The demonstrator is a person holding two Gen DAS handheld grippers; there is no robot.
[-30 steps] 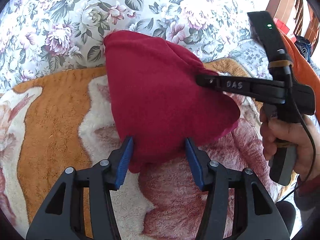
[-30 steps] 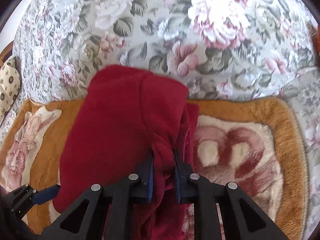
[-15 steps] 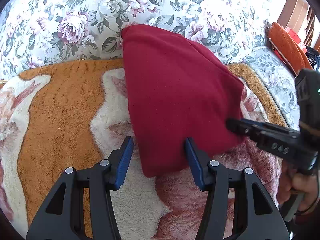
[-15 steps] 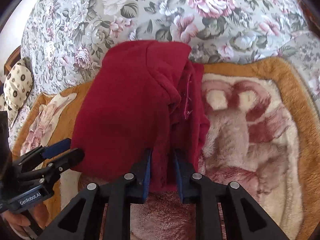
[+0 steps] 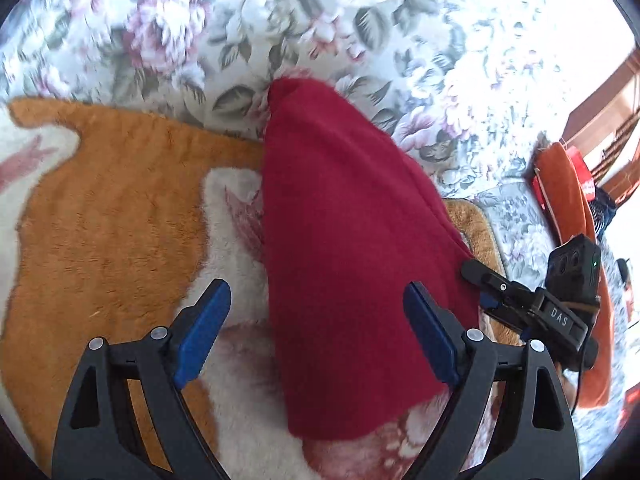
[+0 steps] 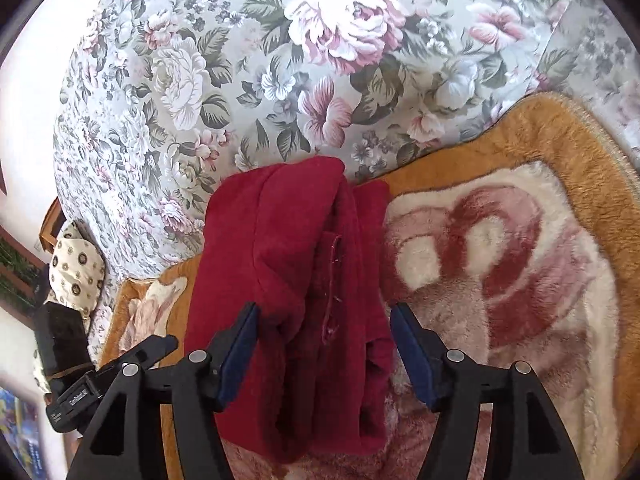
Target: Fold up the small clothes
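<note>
A dark red fleece garment [image 5: 344, 240] lies folded in a long bundle on the plush blanket; it also shows in the right wrist view [image 6: 296, 292] with a seam and folded layers on top. My left gripper [image 5: 316, 336] is open, its blue pads either side of the garment's near end, holding nothing. My right gripper [image 6: 324, 348] is open too, jaws wide apart over the garment's near end. The right gripper also shows at the garment's right edge in the left wrist view [image 5: 480, 280]. The left gripper shows at lower left in the right wrist view [image 6: 152, 350].
An orange, cream and pink plush blanket [image 5: 100, 208] covers the bed in front of a floral quilt [image 6: 320, 60]. An orange cushion [image 5: 568, 200] and wooden furniture stand at the right. A spotted pillow [image 6: 76, 272] lies at the far left.
My right gripper has opened and let go of the red garment, which has settled on the blanket. My left gripper has opened wider and shifted a little; the view is slightly blurred.
</note>
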